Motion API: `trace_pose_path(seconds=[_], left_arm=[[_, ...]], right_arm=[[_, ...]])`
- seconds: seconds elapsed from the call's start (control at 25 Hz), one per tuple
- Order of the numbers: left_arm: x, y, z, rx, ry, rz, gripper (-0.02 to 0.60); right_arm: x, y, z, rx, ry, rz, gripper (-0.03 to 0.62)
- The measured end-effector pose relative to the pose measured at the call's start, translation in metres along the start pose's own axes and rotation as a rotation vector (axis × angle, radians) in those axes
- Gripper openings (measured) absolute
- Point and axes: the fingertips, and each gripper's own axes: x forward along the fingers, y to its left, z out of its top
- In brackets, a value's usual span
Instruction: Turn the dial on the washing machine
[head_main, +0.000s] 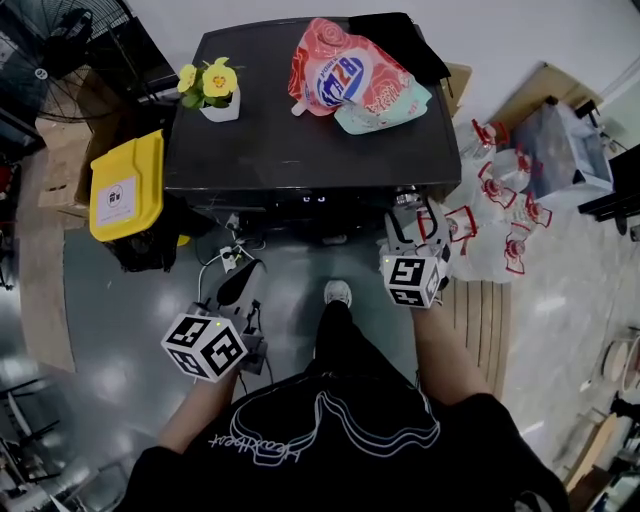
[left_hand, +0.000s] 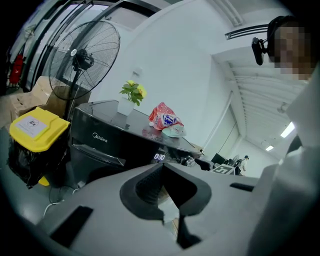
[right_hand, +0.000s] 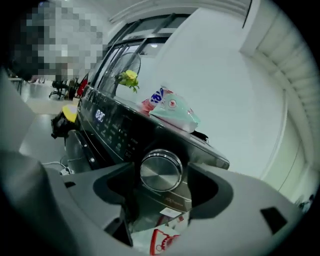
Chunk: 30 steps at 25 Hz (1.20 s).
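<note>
So, dial (right_hand: 161, 171): shiny metal knob at the right end of the washing machine's (head_main: 290, 140) front panel, sitting btwn the jaws of the right gripper (head_main: 412, 215). Those jaws are spread wide and there's a gap on either side, so nothing is gripped yet. Lit display (right_hand: 99, 115) and the button rows are further left on the same panel.

Left gripper (left_hand: 162, 172) hangs low, well away from the machine, jaws pressed together w/ nothing in them.

Risks, as I judge them:
- Knob looks polished and smooth, so a weak squeeze prob means the pads skid round it and it won't turn.
- It seems to sit high btwn the pads; if they close off-centre, one pad lands first and the grip could pop off.
- Pushing in too far could bump the panel.

On top, flower pot (head_main: 215, 90) and detergent pouch (head_main: 350, 75) are clear of the action.
</note>
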Motion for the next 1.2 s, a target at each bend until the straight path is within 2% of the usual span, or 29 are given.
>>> trace_pose_path(seconds=[0.12, 0.24, 0.4, 0.72, 1.0, 1.2], left_arm=[[-0.003, 0.003, -0.003, -0.003, 0.001, 0.014, 0.005], [-0.005, 0.004, -0.004, -0.003, 0.000, 0.024, 0.005], [-0.008, 0.006, -0.005, 0.000, 0.000, 0.031, 0.005], [-0.012, 0.004, -0.011, -0.004, 0.005, 0.032, 0.005], [-0.014, 0.004, -0.015, 0.000, 0.008, 0.038, 0.005], [-0.016, 0.003, -0.016, -0.002, 0.004, 0.041, 0.005]], right_arm=[[0.003, 0.003, -0.002, -0.070, 0.018, -0.029, 0.305], [0.007, 0.004, -0.005, -0.094, 0.032, -0.055, 0.273], [0.009, 0.002, -0.007, -0.075, 0.038, -0.076, 0.272], [0.008, 0.001, -0.007, -0.015, 0.034, -0.060, 0.282], [0.009, 0.000, -0.007, 0.152, 0.019, -0.013, 0.282], [0.009, -0.003, -0.012, 0.405, 0.008, 0.032, 0.281]])
